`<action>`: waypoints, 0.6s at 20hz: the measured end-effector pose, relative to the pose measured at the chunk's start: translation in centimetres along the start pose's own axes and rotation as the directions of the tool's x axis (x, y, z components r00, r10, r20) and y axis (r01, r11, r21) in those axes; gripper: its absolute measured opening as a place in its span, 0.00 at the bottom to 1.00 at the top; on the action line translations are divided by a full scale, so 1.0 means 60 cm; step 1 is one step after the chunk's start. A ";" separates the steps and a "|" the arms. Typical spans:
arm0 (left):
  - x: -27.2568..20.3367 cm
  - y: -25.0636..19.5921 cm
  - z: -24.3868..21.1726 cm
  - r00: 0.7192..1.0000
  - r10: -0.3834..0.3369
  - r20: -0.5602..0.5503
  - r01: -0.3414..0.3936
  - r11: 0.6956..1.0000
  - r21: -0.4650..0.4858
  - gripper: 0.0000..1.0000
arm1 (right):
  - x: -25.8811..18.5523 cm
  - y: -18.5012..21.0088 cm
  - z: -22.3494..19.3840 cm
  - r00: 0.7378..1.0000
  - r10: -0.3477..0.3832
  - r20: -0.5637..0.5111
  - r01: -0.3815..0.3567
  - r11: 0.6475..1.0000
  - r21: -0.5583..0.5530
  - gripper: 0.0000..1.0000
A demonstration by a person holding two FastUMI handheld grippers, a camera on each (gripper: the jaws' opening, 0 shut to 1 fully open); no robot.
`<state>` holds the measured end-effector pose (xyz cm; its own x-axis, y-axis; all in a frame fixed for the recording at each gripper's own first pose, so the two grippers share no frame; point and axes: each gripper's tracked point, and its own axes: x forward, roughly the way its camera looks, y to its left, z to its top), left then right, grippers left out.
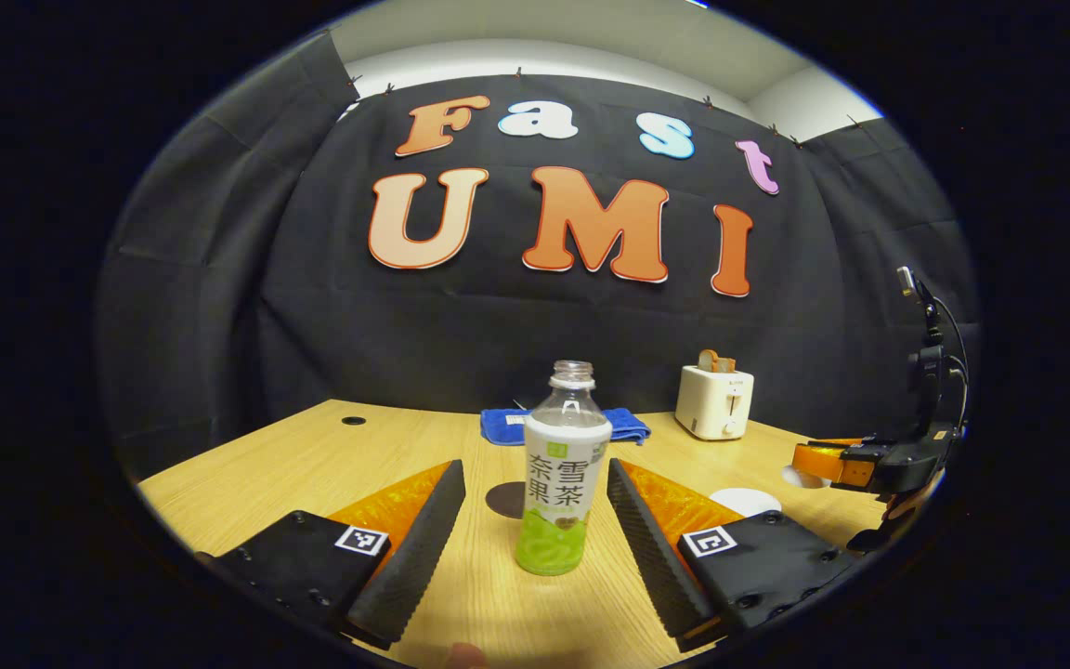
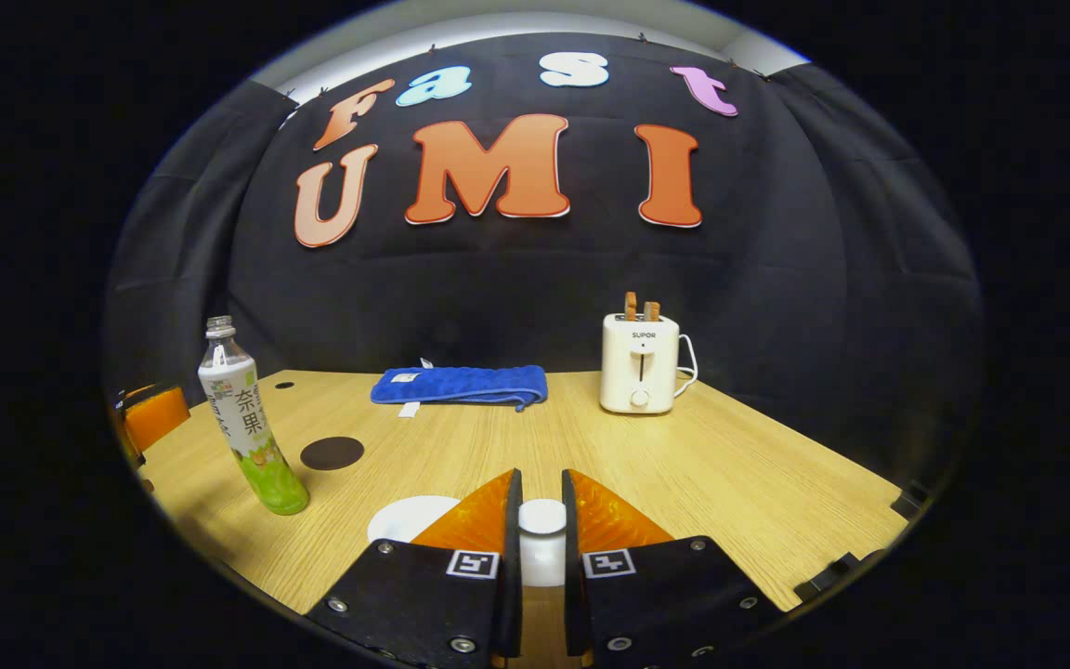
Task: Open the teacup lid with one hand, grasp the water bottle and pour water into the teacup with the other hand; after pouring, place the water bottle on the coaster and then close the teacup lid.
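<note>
Risk at the bottle: my left claw (image 1: 535,506) straddles the water bottle (image 1: 563,469) with gaps on both sides; if I close off-centre I judge one pad will nudge it first and tip it, since it is tall, narrow and has no cap on.
Risk at the lid: my right claw (image 2: 541,525) pinches the small white knob of the teacup lid (image 2: 542,517); a slanted pull could, I think, drag the cup below or let the knob slip out.
Risk of spill: with the neck open, any jolt on lifting would slosh water onto the table (image 2: 730,465).
Left claw: wide open, fingers either side of the bottle, touching nothing that I can see.
Right claw: nearly closed, both pads against the knob as far as I can tell; whether the lid has come off the cup I cannot tell, as my own fingers hide the rim.
Water bottle: upright on the table, between my left fingers.
Coaster (image 2: 332,452): dark round disc on the table, just behind the bottle, bare.
Teacup: hidden under the lid and fingers, beside a white disc (image 2: 405,518).
Background: blue towel (image 2: 461,385) and toaster (image 2: 639,364), well apart from the work.
</note>
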<state>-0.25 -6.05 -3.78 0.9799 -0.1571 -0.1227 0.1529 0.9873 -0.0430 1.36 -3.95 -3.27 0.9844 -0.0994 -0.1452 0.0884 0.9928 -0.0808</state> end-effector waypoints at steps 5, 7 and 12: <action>0.037 -0.030 -0.026 0.999 -0.033 -0.036 0.033 0.999 0.002 0.99 | -0.005 -0.038 -0.006 0.999 -0.040 -0.006 0.041 0.999 0.023 0.19; 0.059 -0.022 -0.039 0.999 0.000 -0.050 0.000 1.000 0.017 0.99 | -0.006 -0.051 -0.008 0.999 -0.053 -0.007 0.054 0.998 0.030 0.19; 0.112 0.000 -0.084 0.991 0.051 -0.123 -0.046 0.998 0.041 0.99 | -0.007 -0.069 -0.019 0.997 -0.076 -0.026 0.077 0.995 0.057 0.19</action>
<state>5.68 -7.20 -9.58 0.9631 -0.1086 -0.2462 0.1129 0.9936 0.0034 0.42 -8.10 -4.00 0.9706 -0.1764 -0.1641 0.1729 0.9843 -0.0357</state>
